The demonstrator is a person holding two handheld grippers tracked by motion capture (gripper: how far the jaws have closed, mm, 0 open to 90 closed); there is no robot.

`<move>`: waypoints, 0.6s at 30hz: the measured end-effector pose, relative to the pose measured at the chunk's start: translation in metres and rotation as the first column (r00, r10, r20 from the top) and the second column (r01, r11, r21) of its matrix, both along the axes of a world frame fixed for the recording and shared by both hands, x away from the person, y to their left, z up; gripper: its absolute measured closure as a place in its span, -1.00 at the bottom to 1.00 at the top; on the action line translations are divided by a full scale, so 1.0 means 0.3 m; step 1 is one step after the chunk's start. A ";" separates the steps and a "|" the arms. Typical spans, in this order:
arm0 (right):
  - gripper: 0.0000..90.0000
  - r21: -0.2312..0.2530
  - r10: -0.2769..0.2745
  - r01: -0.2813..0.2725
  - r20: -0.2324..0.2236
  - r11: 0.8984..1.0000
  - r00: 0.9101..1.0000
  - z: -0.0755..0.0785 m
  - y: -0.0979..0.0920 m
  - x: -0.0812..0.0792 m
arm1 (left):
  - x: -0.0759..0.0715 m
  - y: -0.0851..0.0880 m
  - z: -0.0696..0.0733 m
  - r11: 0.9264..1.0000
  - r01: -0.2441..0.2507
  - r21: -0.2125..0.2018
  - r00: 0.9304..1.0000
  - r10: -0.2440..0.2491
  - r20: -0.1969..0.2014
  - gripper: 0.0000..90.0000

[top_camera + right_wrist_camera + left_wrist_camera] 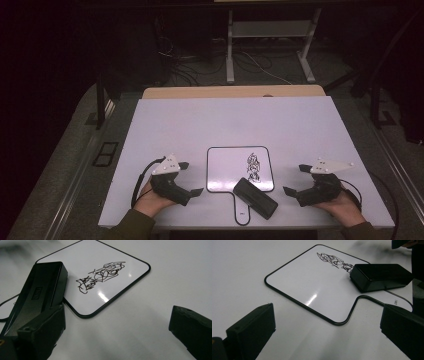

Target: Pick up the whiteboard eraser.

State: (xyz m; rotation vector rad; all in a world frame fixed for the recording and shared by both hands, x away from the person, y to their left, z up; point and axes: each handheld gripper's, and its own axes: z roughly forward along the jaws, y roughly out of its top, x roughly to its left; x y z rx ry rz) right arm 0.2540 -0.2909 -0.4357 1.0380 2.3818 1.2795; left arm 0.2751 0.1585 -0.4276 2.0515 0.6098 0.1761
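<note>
1. High view: one board [227, 167], one eraser [255, 197], two tongs; the board lies flat on the white tabletop [225, 120] near its front edge, its short handle toward the person; one black scribble [253, 167] sits on the board's right half; the eraser lies on the board's lower right corner and handle root, long axis slanting from upper left to lower right; the left tongs [193, 178] rest in a hand left of the board, pointing right toward it, spread with nothing between; the right tongs [296, 179] rest in a hand right of the board, pointing left, also spread and bare; both hands lie low at the tabletop's front edge.

2. Left gripper view: two black jaws stand wide apart at the bottom corners, bare tabletop between them; the board [312, 282] lies ahead, the handle curving right; the eraser [380, 276] lies at the far right of the board, touching the end of the scribble [334, 261].

3. Right gripper view: jaws wide apart, nothing pinched; the eraser [38, 295] runs lengthwise just beyond the left jaw, over the board's [120, 280] edge; the scribble [101, 275] lies just beside it.
</note>
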 end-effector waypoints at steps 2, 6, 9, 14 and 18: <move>-1.00 0.005 0.001 -0.001 0.001 1.000 1.000 0.002 0.000 0.001 | 0.001 0.000 0.000 1.000 -0.002 -0.002 1.000 0.002 -0.004 -1.00; -1.00 0.014 0.004 -0.004 -0.010 1.000 1.000 0.003 0.003 0.004 | 0.002 0.002 0.000 1.000 -0.008 -0.017 1.000 0.007 -0.011 -1.00; -1.00 0.023 0.009 -0.008 -0.008 1.000 1.000 0.009 0.004 0.004 | 0.003 0.001 0.002 1.000 -0.009 -0.017 1.000 0.009 -0.009 -1.00; -1.00 0.038 0.018 -0.017 -0.008 0.999 1.000 0.017 0.009 0.005 | -0.001 0.000 -0.001 1.000 -0.013 -0.018 1.000 0.013 -0.009 -1.00; -1.00 0.050 0.028 -0.028 -0.003 0.998 1.000 0.024 0.016 0.006 | -0.006 0.000 0.001 1.000 -0.006 -0.011 1.000 0.006 -0.003 -1.00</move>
